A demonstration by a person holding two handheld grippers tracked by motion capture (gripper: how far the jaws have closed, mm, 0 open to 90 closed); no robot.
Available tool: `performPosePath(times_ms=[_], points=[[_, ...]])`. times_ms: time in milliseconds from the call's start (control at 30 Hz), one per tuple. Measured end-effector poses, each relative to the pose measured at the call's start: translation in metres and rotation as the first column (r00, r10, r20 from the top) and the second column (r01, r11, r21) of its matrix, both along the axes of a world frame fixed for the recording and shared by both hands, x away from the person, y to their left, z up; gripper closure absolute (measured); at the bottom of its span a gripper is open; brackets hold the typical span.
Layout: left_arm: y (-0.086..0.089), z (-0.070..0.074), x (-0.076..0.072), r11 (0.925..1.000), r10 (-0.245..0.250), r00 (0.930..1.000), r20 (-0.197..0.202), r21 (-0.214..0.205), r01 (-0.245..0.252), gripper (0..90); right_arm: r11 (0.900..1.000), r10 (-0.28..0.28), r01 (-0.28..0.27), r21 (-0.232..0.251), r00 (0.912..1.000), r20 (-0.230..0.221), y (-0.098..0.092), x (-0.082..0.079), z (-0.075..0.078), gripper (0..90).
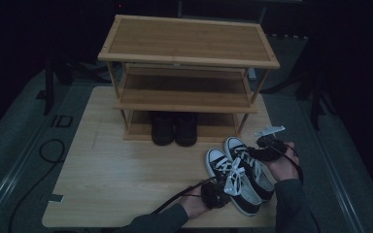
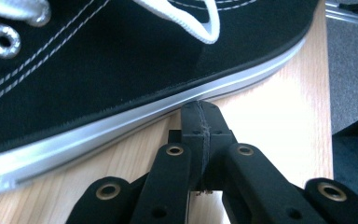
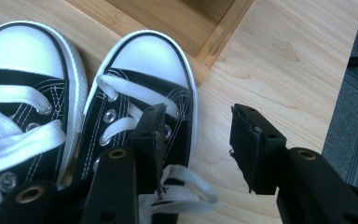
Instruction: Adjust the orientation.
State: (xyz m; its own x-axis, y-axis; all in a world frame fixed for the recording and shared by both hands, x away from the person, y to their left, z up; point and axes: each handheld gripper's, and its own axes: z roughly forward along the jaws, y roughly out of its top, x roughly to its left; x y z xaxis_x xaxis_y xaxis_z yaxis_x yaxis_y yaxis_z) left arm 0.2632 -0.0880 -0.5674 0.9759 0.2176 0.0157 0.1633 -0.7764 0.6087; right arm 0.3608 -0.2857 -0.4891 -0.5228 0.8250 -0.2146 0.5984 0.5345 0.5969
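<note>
The room around the pale wooden desk (image 1: 111, 170) is dark, so the floor, the black cable loop (image 1: 52, 150) left of the desk and the stands behind it are hard to make out. On the desk's far half stands a three-tier bamboo shoe rack (image 1: 187, 73); on its lowest shelf a pair of dark shoes (image 1: 174, 128) sits in shadow, their detail lost.

At the near edge the left hand (image 1: 194, 204) comes in from below, its dark sleeve cut off by the frame, and holds the left gripper (image 1: 214, 193) low and roughly level against the outer side of the left black canvas sneaker with white laces and white toe cap (image 1: 230, 179). In the left gripper view its jaws are pressed together with nothing between them, the tips just at the sneaker's grey-white sole rim (image 2: 121, 126); whether they touch it I cannot tell. The shoe's toe and heel run out of that picture.

The right black canvas sneaker of the same kind (image 1: 247, 162) lies touching its mate, both toes pointing to the rack. The right hand (image 1: 284, 167) reaches in from the right, wrist bent inward, with the right gripper (image 1: 267, 148) above that sneaker's side. In the right gripper view the right gripper (image 3: 198, 135) stands partly open: one jaw is over the lacing, the other over bare desk beside the shoe, and the pads press on nothing. The sneaker's heel is hidden beneath the gripper.
</note>
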Motion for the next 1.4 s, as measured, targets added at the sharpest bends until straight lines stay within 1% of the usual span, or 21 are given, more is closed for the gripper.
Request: performPosePath(times_ms=[100,167,233,267,333,500,533,600,667,733,800,833,967,1033,1133,1167,1200,1233,1267,1300,1400], points=[[-0.004,0.000,0.000,1.0000,-0.006,1.0000,-0.005,-0.006,0.006,90.0,1.0000,0.000,0.000,-0.001,1.0000,-0.005,0.000,0.000,-0.001,55.0],[-0.002,-0.001,0.000,1.0000,-0.005,1.0000,0.004,-0.008,0.005,90.0,1.0000,0.003,-0.003,0.000,1.0000,-0.007,-0.001,-0.001,-0.001,55.0],[0.003,0.000,0.003,1.0000,0.001,1.0000,0.004,-0.004,-0.001,88.9,1.0000,0.005,-0.005,-0.001,1.0000,-0.008,-0.002,-0.001,-0.001,55.3],[0.006,0.001,0.004,0.9999,0.012,0.9999,-0.002,-0.010,-0.012,86.5,1.0000,0.007,-0.007,-0.001,0.9999,-0.010,-0.002,-0.001,-0.002,56.5],[0.013,0.003,0.007,0.9996,0.021,0.9998,-0.006,-0.021,-0.021,84.8,1.0000,0.008,-0.008,0.003,0.9998,-0.015,-0.003,-0.001,-0.003,56.8],[0.029,0.011,0.011,0.9984,0.049,0.9988,0.006,-0.030,-0.049,81.1,0.9999,0.013,-0.013,0.000,0.9996,-0.023,-0.002,-0.002,-0.005,56.3],[0.033,0.012,0.012,0.9973,0.062,0.9981,0.003,-0.040,-0.062,80.5,0.9999,0.015,-0.015,0.000,0.9996,-0.024,-0.001,-0.002,-0.005,56.2],[0.042,0.015,0.014,0.9970,0.071,0.9974,0.012,-0.032,-0.071,79.6,0.9998,0.021,-0.021,-0.001,0.9995,-0.024,0.000,-0.003,-0.005,55.8],[0.051,0.017,0.018,0.9945,0.097,0.9953,0.008,-0.040,-0.097,78.7,0.9997,0.025,-0.025,-0.005,0.9993,-0.027,0.001,-0.004,-0.004,55.6],[0.061,0.020,0.023,0.9920,0.119,0.9929,0.009,-0.044,-0.118,77.6,0.9995,0.032,-0.032,0.001,0.9991,-0.028,0.001,-0.005,-0.003,55.5],[0.071,0.022,0.028,0.9870,0.150,0.9886,0.004,-0.058,-0.150,77.0,0.9989,0.045,-0.045,0.012,0.9985,-0.032,0.000,-0.007,-0.001,55.5],[0.076,0.024,0.030,0.9858,0.159,0.9872,0.003,-0.054,-0.159,76.5,0.9989,0.045,-0.044,0.016,0.9984,-0.035,0.000,-0.008,0.000,55.5],[0.094,0.027,0.035,0.9755,0.208,0.9781,-0.004,-0.073,-0.208,74.6,0.9974,0.067,-0.066,0.030,0.9968,-0.043,0.001,-0.012,0.003,55.9],[0.103,0.028,0.037,0.9744,0.217,0.9760,0.008,-0.060,-0.217,72.9,0.9967,0.076,-0.074,0.032,0.9961,-0.045,0.001,-0.014,0.004,55.8],[0.115,0.028,0.039,0.9667,0.251,0.9677,0.023,-0.058,-0.249,70.3,0.9955,0.086,-0.084,0.044,0.9948,-0.053,0.002,-0.016,0.004,55.8],[0.119,0.027,0.041,0.9642,0.260,0.9652,0.021,-0.057,-0.259,69.7,0.9950,0.091,-0.088,0.047,0.9943,-0.055,0.002,-0.017,0.005,55.8],[0.124,0.026,0.043,0.9625,0.269,0.9630,0.024,-0.046,-0.267,68.8,0.9944,0.094,-0.091,0.053,0.9938,-0.058,0.002,-0.018,0.005,55.8],[0.128,0.025,0.044,0.9579,0.284,0.9586,0.020,-0.048,-0.283,68.3,0.9941,0.096,-0.092,0.057,0.9935,-0.062,0.002,-0.019,0.005,55.8],[0.133,0.024,0.046,0.9558,0.291,0.9565,0.013,-0.044,-0.291,68.1,0.9934,0.099,-0.095,0.065,0.9931,-0.063,0.001,-0.020,0.006,55.7],[0.137,0.023,0.048,0.9519,0.303,0.9528,0.008,-0.047,-0.303,67.5,0.9926,0.102,-0.097,0.073,0.9924,-0.068,0.000,-0.021,0.006,55.2],[0.149,0.022,0.050,0.9437,0.328,0.9445,0.005,-0.045,-0.328,65.9,0.9898,0.115,-0.108,0.093,0.9907,-0.074,-0.002,-0.026,0.008,53.4]])
